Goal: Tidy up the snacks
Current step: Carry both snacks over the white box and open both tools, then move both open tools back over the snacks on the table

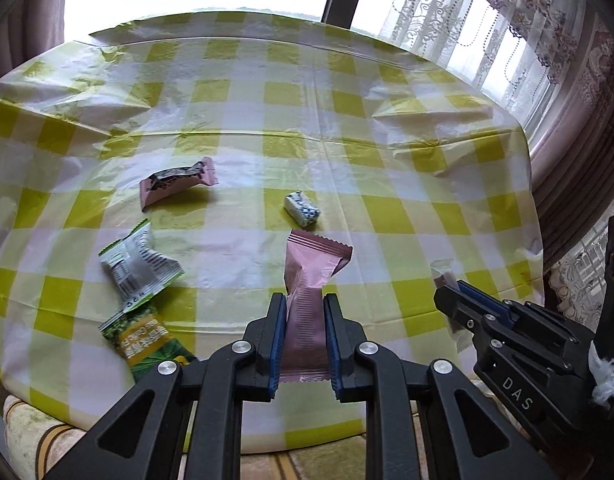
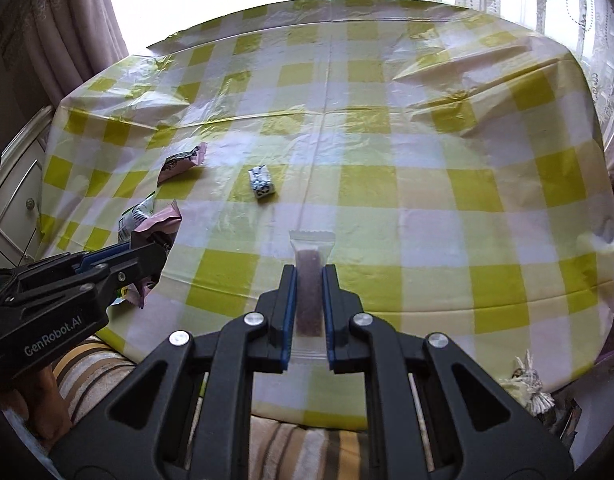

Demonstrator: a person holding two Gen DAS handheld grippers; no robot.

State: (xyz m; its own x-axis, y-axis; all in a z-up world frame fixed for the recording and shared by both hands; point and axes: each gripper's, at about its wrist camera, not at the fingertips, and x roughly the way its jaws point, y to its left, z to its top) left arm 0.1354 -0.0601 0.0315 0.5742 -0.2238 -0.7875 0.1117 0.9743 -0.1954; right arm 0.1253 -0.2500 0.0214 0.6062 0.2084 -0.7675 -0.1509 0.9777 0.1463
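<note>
Snacks in both grips: my left gripper (image 1: 305, 316) clamps a pink packet (image 1: 307, 280), my right gripper (image 2: 310, 286) a clear-wrapped bar (image 2: 310, 280), both nearer me than the blue-white candy (image 1: 302, 209). Light, crinkly, slippery; mid-body holds look best.

I counted six snack packets in all. Two were pink wrappers: one pink packet (image 1: 307, 300) off the cloth, one pink packet with dark print (image 1: 178, 184) lying on it. I logged one small blue-and-white sweet (image 1: 302, 208), one silver-and-green sachet (image 1: 137, 266), one green-and-yellow packet (image 1: 147, 340) and one clear sleeve with a dark bar (image 2: 310, 292). I noted two grippers, one checked tablecloth (image 1: 387, 160) and one table beneath it.
</note>
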